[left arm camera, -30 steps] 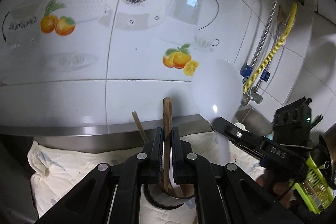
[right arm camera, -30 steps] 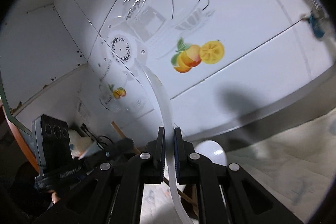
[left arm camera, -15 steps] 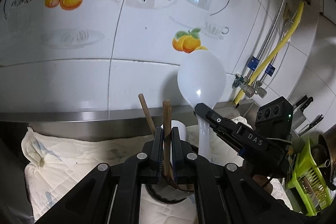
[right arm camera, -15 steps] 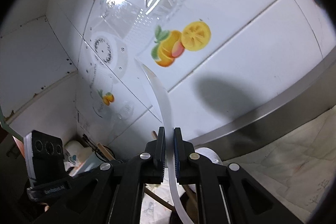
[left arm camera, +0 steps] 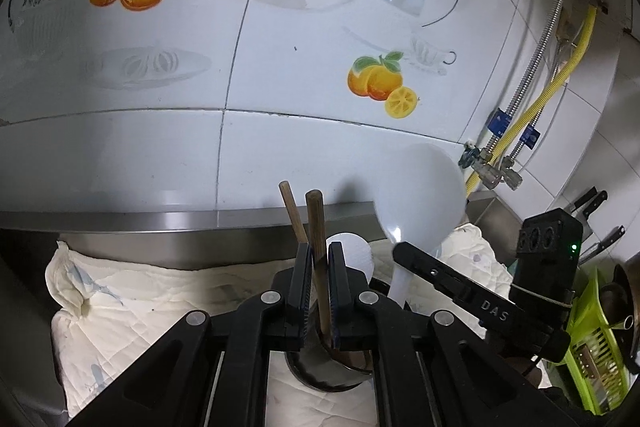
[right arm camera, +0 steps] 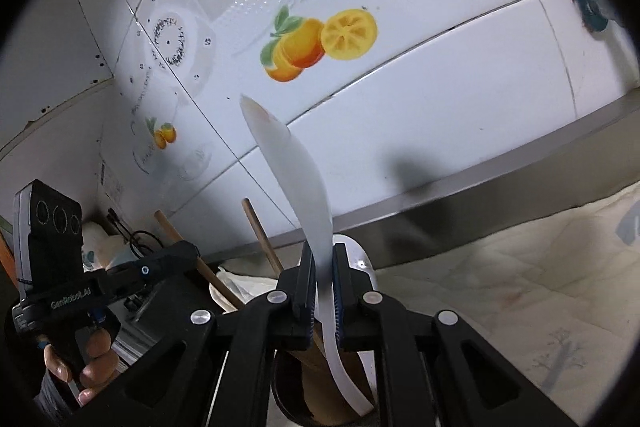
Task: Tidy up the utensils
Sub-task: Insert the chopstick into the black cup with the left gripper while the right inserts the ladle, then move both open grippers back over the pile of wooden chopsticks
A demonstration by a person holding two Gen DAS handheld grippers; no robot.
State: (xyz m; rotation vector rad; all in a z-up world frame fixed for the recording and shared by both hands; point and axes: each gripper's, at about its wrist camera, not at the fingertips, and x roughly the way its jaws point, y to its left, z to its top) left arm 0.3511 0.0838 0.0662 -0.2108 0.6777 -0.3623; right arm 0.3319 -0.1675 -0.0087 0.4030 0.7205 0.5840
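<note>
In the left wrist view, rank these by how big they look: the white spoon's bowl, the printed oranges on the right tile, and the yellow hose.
1. Yellow hose: longest, though thin.
2. White spoon bowl: the broadest; it sits nearer the camera, so this flatters it.
3. Printed oranges: smallest.

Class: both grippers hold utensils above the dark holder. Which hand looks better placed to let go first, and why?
Probably the left: the left gripper pinches a wooden stick whose lower end already sits inside the holder. The right gripper's white spoon looks similar.

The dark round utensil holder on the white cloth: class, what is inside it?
Inside the dark round utensil holder: two wooden handles, a white plastic spoon and another white utensil. Their lower ends are hidden by the holder and grippers.
</note>
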